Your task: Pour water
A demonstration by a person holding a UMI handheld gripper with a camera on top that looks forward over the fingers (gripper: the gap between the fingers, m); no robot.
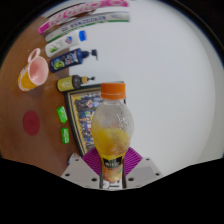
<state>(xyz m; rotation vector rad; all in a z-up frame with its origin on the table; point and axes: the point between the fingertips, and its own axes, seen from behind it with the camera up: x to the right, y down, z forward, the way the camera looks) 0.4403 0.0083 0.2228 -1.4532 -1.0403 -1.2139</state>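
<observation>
One orange-capped bottle (112,135) sits clamped in the tool (111,172), its label writing unreadable.

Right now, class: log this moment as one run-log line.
tool: shut on bottle | bottle: upright, orange cap on | pink cup: beyond, apart

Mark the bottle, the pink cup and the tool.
bottle (112,128): gripper view, on its orange-filled body, between the tool's fingers.
pink cup (33,69): gripper view, on its side wall, beyond the bottle.
tool (111,165): gripper view, midway between its fingertips, shut on the bottle's lower part.
</observation>
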